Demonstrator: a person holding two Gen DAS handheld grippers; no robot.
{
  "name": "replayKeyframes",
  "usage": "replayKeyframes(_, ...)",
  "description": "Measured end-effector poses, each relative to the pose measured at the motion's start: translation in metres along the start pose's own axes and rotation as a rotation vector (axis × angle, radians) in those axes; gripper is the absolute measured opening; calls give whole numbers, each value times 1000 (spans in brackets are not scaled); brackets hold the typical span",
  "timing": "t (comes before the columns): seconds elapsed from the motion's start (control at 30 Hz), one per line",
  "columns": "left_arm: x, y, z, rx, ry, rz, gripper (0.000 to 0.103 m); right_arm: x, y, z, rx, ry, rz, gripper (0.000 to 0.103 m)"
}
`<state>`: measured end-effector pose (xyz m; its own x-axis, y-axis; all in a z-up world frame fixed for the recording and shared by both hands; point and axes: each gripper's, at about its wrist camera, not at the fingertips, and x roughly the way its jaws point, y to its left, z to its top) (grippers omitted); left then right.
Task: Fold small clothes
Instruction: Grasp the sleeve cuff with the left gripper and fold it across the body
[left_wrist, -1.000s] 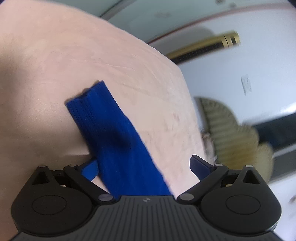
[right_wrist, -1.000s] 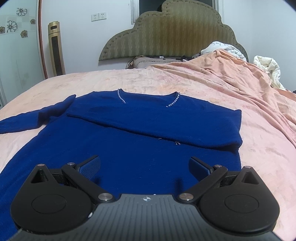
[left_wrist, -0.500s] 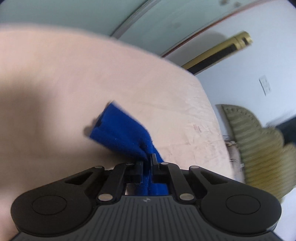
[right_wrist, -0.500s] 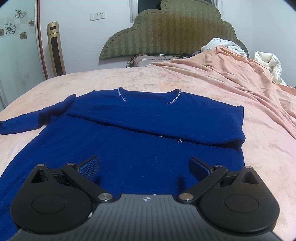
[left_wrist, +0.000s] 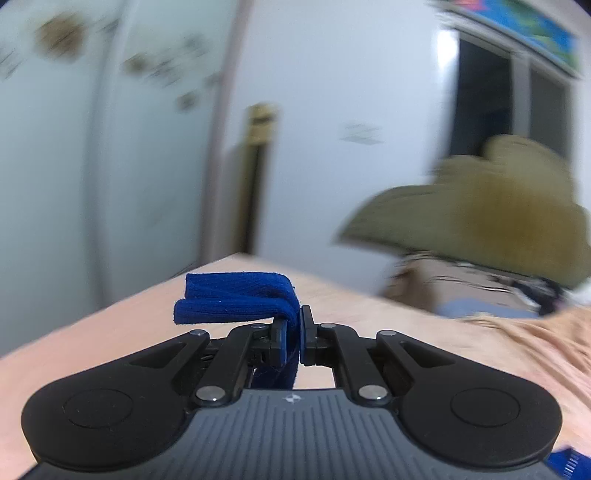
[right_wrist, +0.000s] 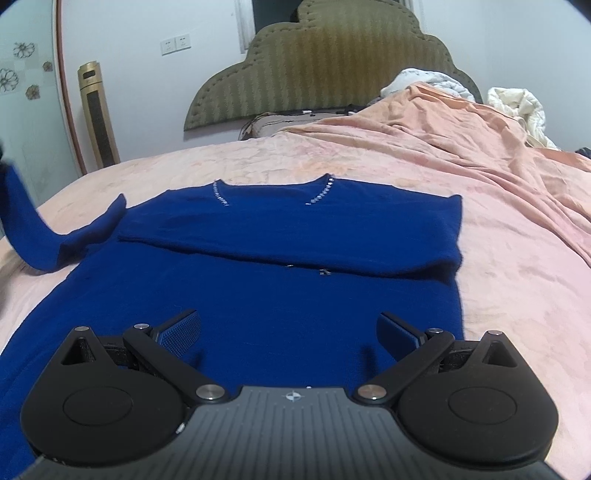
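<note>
Blue knit is what I have clamped in my left hand-held gripper (left_wrist: 291, 341): the cuff end of the long sleeve (left_wrist: 236, 301) of the one dark blue knitted sweater (right_wrist: 258, 280), pinched between the two pads and flopping over to the left of them. In the right wrist view that sleeve (right_wrist: 33, 236) rises off the pink bedspread (right_wrist: 517, 258) at the far left edge, its long axis running from the shoulder out and up toward my left hand.

My right hand-held gripper (right_wrist: 290, 330) hangs over the lower body of the sweater with its jaws wide apart and nothing between them. The sweater lies flat on the bed, neckline toward the olive padded headboard (right_wrist: 321, 62), and its right side appears already folded in, a band lying across the chest.

By my judgement, the coming move turns on carrying the sleeve rightward across the body, laid crosswise over the chest. The left hand has it; the right is nearer the hem.

Count: one sweater, one loose sleeve, two grippers.
</note>
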<state>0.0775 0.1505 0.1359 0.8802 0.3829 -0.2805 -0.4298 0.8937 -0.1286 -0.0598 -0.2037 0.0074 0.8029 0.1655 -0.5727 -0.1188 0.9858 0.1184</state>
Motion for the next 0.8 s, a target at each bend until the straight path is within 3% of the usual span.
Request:
replayKeyframes(0.1,-18,-60,-2,92,-7,-149,6,-3,-10,-2,18,-7,-10,103)
replayKeyframes(0.23,-31,-136,-25,204,58,-327,6,-9,-22,-5,43,-15,-28,103)
replayKeyframes(0.5,-62,-264,-106,451,187,-577,6,-22,-38,-11,64,-20,-50,103)
replayKeyframes(0.67,-63,-298,-151,573,267,-664,6,-28,-45,-14,68,-18,-67,103)
replayKeyframes(0.8,-59,-310,-177,639,430,-748,9,-30,-50,-17,74,-13,-78,103)
